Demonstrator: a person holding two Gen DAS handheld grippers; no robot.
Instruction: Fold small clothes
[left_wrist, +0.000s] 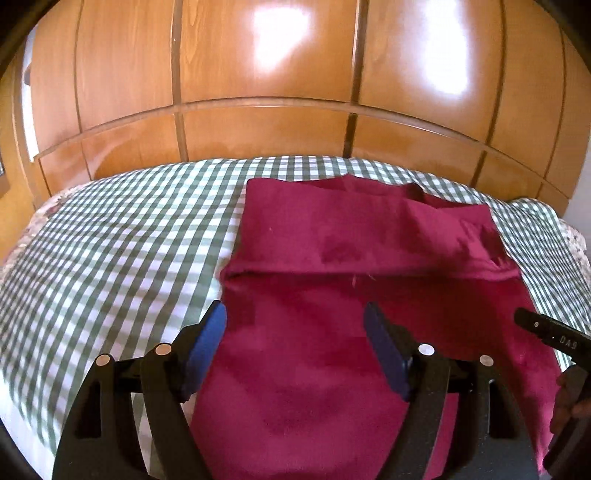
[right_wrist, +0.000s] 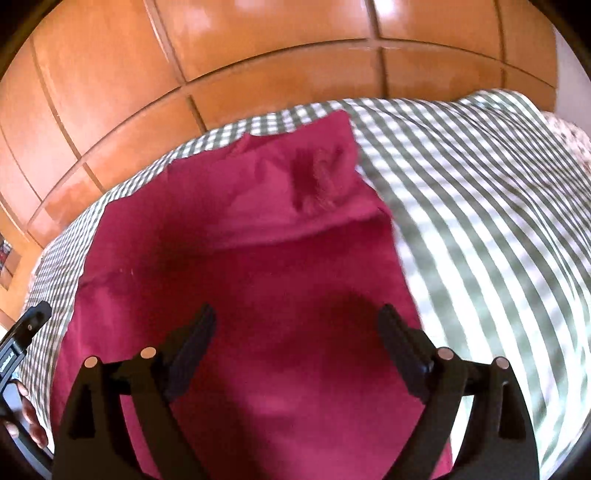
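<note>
A dark red garment (left_wrist: 332, 295) lies flat on a bed (left_wrist: 110, 240) covered with a green-and-white checked sheet. Its far part is already folded over towards the middle; more folds look to be left. The left hand-held gripper (left_wrist: 295, 314) and right hand-held gripper (right_wrist: 297, 317) hover above it, jaws wide, holding nothing. No containers are visible.

**Bright room, glare on the wood, blur on the right**

Daylight is flooding both views. White glare patches are shining on the glossy wooden wardrobe doors (left_wrist: 280, 40). Fisheye distortion is bending the panel lines and darkening the corners. The right wrist view is smearing with motion blur, the checked bedspread (right_wrist: 480, 206) streaking. A soft shadow is lying on the crimson garment (right_wrist: 343, 317). The left view is staying sharper.
</note>
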